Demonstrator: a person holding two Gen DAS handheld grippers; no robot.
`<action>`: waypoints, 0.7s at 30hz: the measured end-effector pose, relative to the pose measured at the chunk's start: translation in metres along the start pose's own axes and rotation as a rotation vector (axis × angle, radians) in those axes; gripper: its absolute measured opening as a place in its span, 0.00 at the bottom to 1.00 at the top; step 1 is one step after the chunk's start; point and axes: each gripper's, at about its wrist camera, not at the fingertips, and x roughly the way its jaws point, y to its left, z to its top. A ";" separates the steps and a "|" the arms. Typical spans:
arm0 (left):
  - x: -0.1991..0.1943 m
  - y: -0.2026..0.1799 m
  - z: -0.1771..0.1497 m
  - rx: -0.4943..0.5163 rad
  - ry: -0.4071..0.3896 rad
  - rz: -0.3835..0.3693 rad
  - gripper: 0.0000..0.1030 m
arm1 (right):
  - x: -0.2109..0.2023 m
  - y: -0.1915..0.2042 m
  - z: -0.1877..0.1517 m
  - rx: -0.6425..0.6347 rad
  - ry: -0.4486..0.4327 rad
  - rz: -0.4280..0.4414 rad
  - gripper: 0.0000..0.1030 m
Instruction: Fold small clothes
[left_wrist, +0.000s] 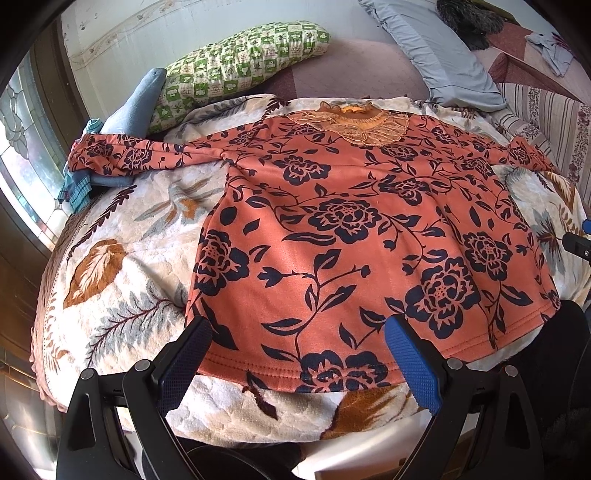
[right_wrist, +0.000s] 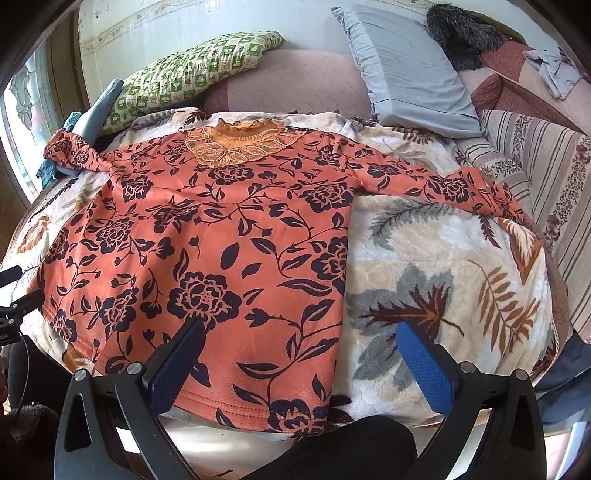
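Observation:
An orange long-sleeved top (left_wrist: 332, 229) (right_wrist: 207, 236) with dark blue flowers and a lace collar lies spread flat, front up, on a leaf-patterned blanket (left_wrist: 122, 266) (right_wrist: 443, 266). Both sleeves stretch out sideways. My left gripper (left_wrist: 299, 332) hovers open above the left part of the hem, nothing between its blue pads. My right gripper (right_wrist: 301, 336) hangs open over the hem's right corner, one finger above the cloth, the other above the blanket. Part of the other gripper shows at the picture edge (left_wrist: 578, 243) (right_wrist: 14, 295).
A green checked pillow (left_wrist: 236, 62) (right_wrist: 192, 74) and a grey-blue pillow (left_wrist: 436, 51) (right_wrist: 406, 66) lie behind the blanket. Folded blue clothes (left_wrist: 129, 107) sit under the left sleeve. A striped floral cover (right_wrist: 546, 184) borders the right. A window is at the left.

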 end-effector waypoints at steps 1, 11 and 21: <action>0.000 0.000 0.000 -0.001 0.000 -0.002 0.92 | 0.000 0.000 0.000 -0.003 -0.011 -0.005 1.00; 0.001 0.000 0.004 0.004 0.006 0.002 0.92 | 0.004 0.000 0.001 0.001 0.020 0.007 1.00; 0.008 -0.003 0.011 0.019 0.017 0.006 0.92 | 0.013 0.001 0.005 0.006 0.030 0.017 1.00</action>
